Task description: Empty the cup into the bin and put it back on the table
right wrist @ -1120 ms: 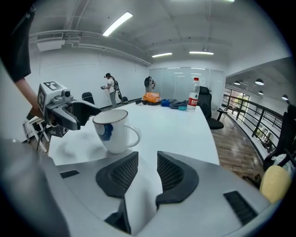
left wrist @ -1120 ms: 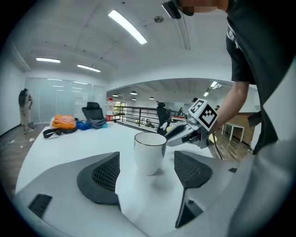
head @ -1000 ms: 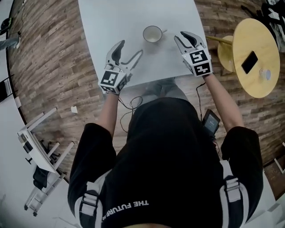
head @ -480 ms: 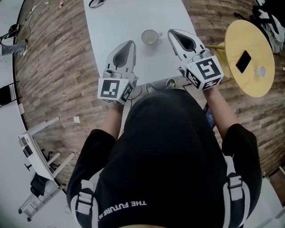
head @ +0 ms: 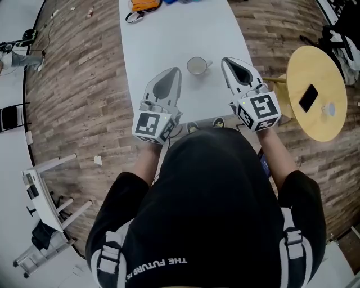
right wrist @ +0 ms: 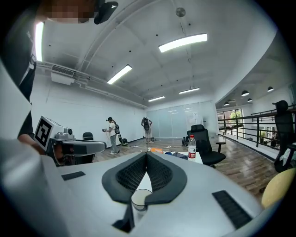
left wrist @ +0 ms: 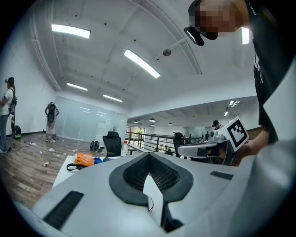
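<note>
A white cup (head: 197, 66) with a small handle stands upright on the white table (head: 169, 39), between my two grippers and slightly beyond them. My left gripper (head: 175, 71) is held over the table's near edge, left of the cup, its jaws shut and empty. My right gripper (head: 227, 60) is to the right of the cup, also shut on nothing. In the right gripper view the cup (right wrist: 140, 200) shows below the closed jaws of the right gripper (right wrist: 146, 155). The left gripper view shows the left gripper (left wrist: 149, 155) shut, with bare table beyond. No bin is in view.
A round yellow side table (head: 315, 93) with a dark phone (head: 309, 98) stands at the right. An orange item (head: 143, 4) lies at the table's far end. A water bottle (right wrist: 192, 147) and an office chair (right wrist: 203, 143) are beyond. A white rack (head: 45, 191) lies on the floor at the left.
Both grippers' jaws went from open to shut, empty. Both grippers came up closer to the head camera, and the cup stayed where it was on the table.
</note>
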Demonstrator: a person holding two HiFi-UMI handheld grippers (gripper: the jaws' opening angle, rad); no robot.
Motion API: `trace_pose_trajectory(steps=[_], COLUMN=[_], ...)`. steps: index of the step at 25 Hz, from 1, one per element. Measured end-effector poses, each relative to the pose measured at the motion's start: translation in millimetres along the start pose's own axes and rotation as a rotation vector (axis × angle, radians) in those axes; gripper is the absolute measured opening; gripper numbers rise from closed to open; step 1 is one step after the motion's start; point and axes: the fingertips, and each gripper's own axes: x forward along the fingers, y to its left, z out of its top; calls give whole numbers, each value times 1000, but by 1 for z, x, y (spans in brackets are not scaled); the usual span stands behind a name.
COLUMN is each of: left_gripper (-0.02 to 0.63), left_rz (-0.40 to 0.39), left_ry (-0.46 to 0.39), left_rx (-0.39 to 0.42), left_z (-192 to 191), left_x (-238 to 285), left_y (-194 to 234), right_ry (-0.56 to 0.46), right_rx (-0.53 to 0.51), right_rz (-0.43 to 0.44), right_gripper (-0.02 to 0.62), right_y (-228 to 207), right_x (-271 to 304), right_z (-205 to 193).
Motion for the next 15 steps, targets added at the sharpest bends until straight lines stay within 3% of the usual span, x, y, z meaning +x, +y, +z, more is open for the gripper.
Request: trace_pose_trajectory(steps=[15], left_gripper=[21], left_rz=[-19], left_ry=[-7], left_rx=[6], left_z=[1], left_x=[13], left_y=[9], right_ry=[17], right_rx=[-25], right_rz=[7], right_gripper=[17], right_y=[-15], right_x=[15], right_z=[3])
